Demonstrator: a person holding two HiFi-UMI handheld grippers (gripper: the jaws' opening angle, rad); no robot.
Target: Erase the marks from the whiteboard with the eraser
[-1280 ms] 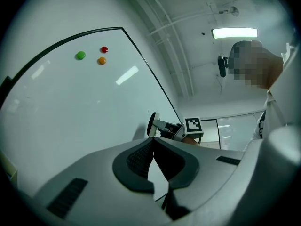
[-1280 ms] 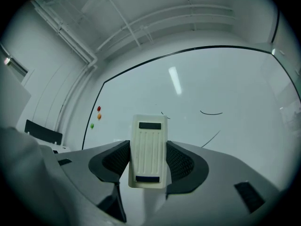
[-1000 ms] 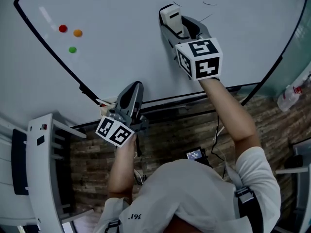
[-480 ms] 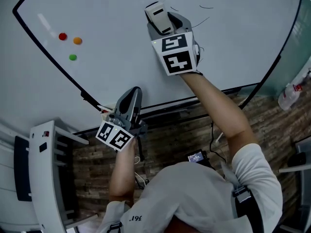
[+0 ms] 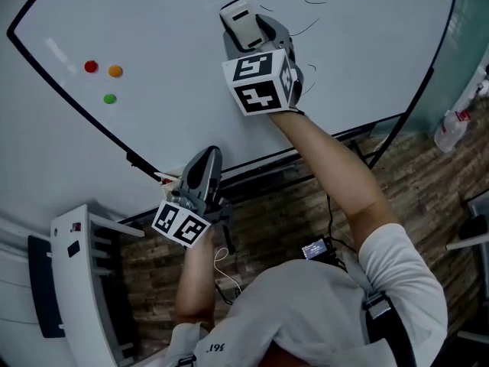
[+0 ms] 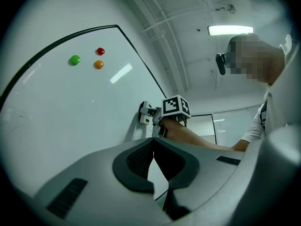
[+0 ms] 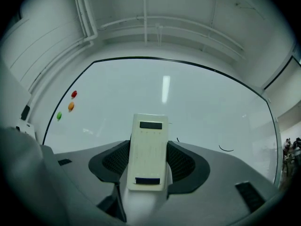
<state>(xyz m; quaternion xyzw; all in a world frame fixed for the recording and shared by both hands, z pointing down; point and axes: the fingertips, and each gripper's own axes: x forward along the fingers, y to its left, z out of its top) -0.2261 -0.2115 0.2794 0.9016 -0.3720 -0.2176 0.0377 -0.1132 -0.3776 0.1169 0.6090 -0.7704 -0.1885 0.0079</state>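
The whiteboard (image 5: 168,67) fills the upper head view. My right gripper (image 5: 248,27) is shut on a cream eraser (image 5: 239,20), whose far end rests against the board. In the right gripper view the eraser (image 7: 147,150) stands upright between the pads. Thin black marks (image 5: 315,3) lie to its right, and a curved stroke (image 7: 226,149) and a small tick (image 7: 178,140) show there too. My left gripper (image 5: 211,155) is shut and empty, low by the board's bottom edge. The left gripper (image 6: 153,143) view shows its pads touching, with the eraser (image 6: 145,113) beyond.
Red (image 5: 91,66), orange (image 5: 115,71) and green (image 5: 110,98) magnets sit on the board's left part. The black frame (image 5: 114,147) runs along the board's lower edge. A white rack (image 5: 76,281) stands at lower left and a bottle (image 5: 451,128) at right over wood flooring.
My right gripper has carried the eraser leftward across the board, away from the black marks, and its marker cube has turned. The left gripper has stayed by the bottom edge.
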